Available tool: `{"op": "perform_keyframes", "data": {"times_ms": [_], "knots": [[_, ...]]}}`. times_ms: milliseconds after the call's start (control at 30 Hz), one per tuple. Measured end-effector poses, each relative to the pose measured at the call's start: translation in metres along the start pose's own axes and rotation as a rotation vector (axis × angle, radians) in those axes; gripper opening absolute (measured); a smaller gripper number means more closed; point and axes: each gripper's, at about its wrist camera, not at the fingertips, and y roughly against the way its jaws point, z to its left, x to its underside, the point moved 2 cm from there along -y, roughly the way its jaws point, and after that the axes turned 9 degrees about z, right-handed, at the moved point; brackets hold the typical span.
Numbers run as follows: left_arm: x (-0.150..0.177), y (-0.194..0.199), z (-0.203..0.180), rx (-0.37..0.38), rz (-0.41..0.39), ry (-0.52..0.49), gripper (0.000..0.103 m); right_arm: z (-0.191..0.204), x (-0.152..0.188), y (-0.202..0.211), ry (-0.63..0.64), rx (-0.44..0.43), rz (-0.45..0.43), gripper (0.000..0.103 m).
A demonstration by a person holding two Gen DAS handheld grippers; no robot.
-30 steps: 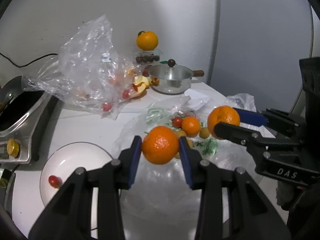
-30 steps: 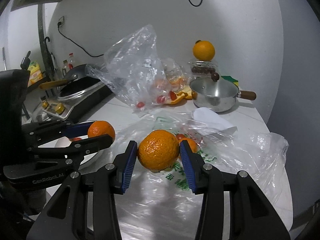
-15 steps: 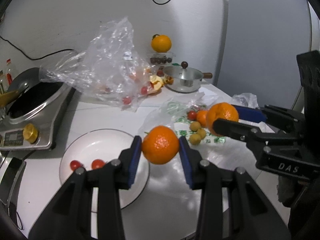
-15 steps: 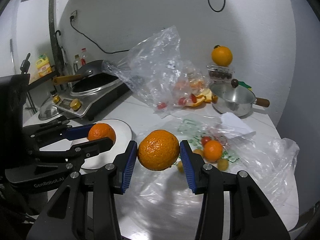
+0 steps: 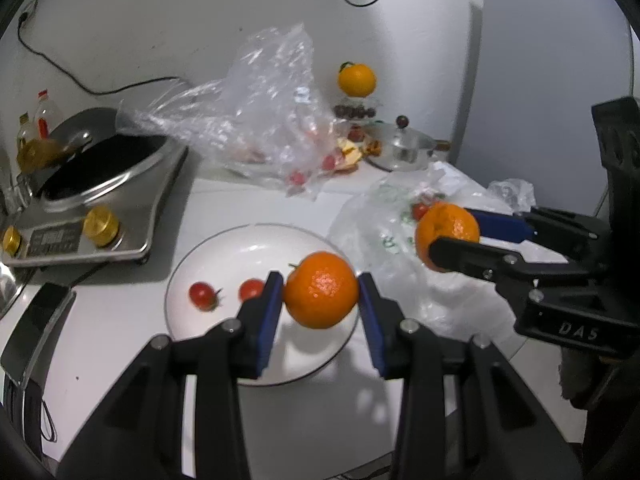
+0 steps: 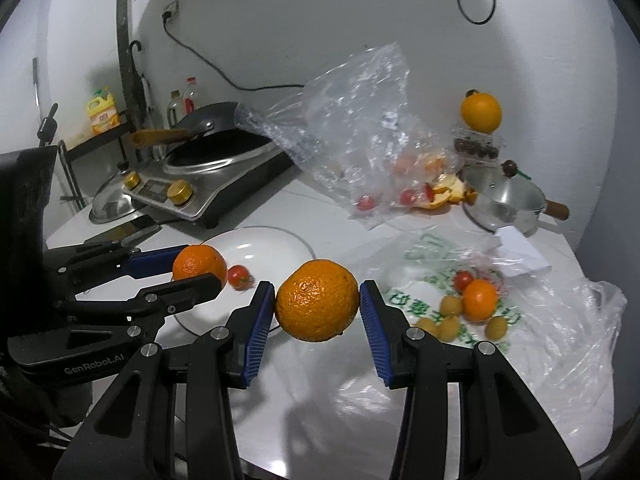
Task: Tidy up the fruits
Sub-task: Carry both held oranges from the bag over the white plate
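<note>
Plate (image 5: 256, 364): two tomatoes (image 5: 202, 295) | left gripper (image 5: 320, 296), right gripper (image 6: 318, 307): each pinching an orange (image 5: 321, 295), unplaced | bag (image 6: 560, 344): fruit remains

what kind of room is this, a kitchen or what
Most likely a home kitchen counter: an induction cooker with a dark wok on it, a steel saucepan with a lid, and cooking oil bottles by the wall.
</note>
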Motion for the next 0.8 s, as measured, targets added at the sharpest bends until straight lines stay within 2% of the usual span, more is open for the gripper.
{"op": "perform_keyframes", "data": {"times_ms": [600, 800], "knots": [[0.024, -0.018, 0.054, -0.035, 0.042, 0.057, 0.039, 0.048, -0.003, -0.049, 0.056, -0.052, 0.096, 0.047], [0.026, -0.028, 0.072, -0.02, 0.056, 0.087, 0.039, 0.06, -0.003, -0.066, 0.068, -0.069, 0.127, 0.046]]}}
